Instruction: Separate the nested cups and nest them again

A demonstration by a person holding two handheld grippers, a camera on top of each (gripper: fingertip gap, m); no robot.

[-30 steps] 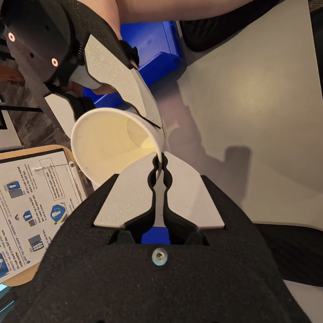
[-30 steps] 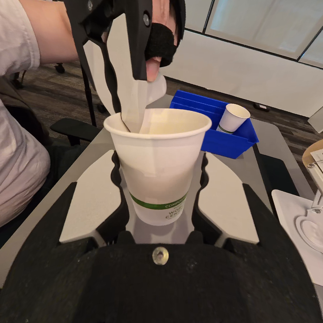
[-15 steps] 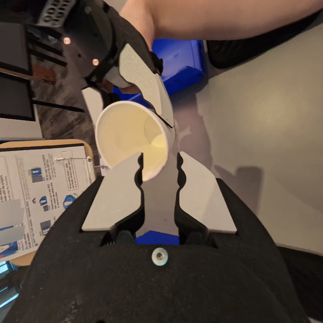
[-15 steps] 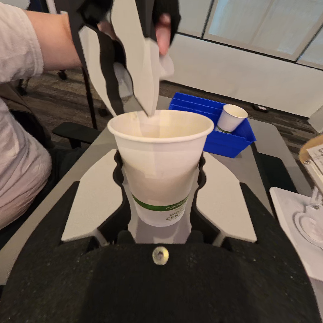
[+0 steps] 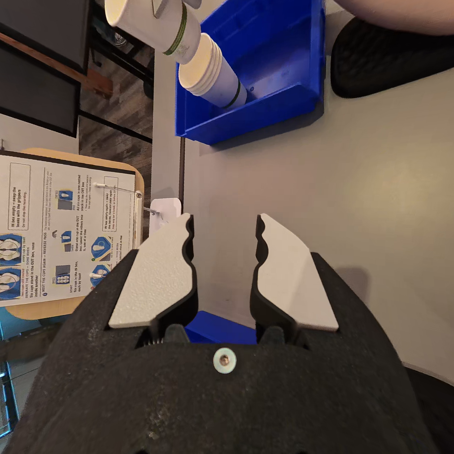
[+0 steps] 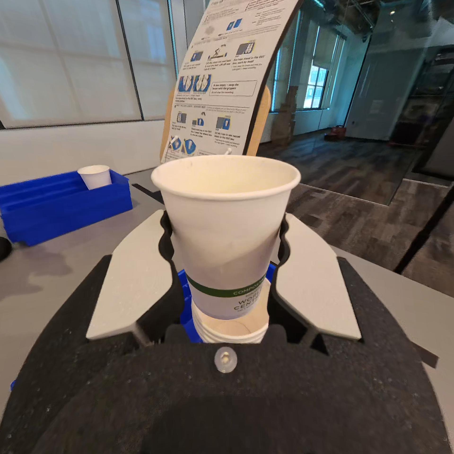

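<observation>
My right gripper (image 6: 224, 216) is shut on a white paper cup with a green band (image 6: 228, 186) and holds it upright by its sides. The cup's base hangs just above the mouth of a nested stack of cups (image 6: 231, 331) standing in a blue bin (image 6: 184, 307). In the left wrist view the held cup (image 5: 152, 27) sits over the stack (image 5: 211, 73) in that bin (image 5: 245, 127). My left gripper (image 5: 223, 218) is open and empty over the grey table (image 5: 319, 196), well away from the cups.
A second blue bin (image 6: 61, 208) on the table holds a single white cup (image 6: 94, 177); part of it shows under my left gripper (image 5: 218, 326). An instruction board (image 5: 61, 233) stands past the table's edge. A black chair armrest (image 5: 393, 56) lies beside the bin.
My left gripper let go of the cup's rim, opened and drew back. My right gripper carried the cup from over the table to just above the stack in the blue bin.
</observation>
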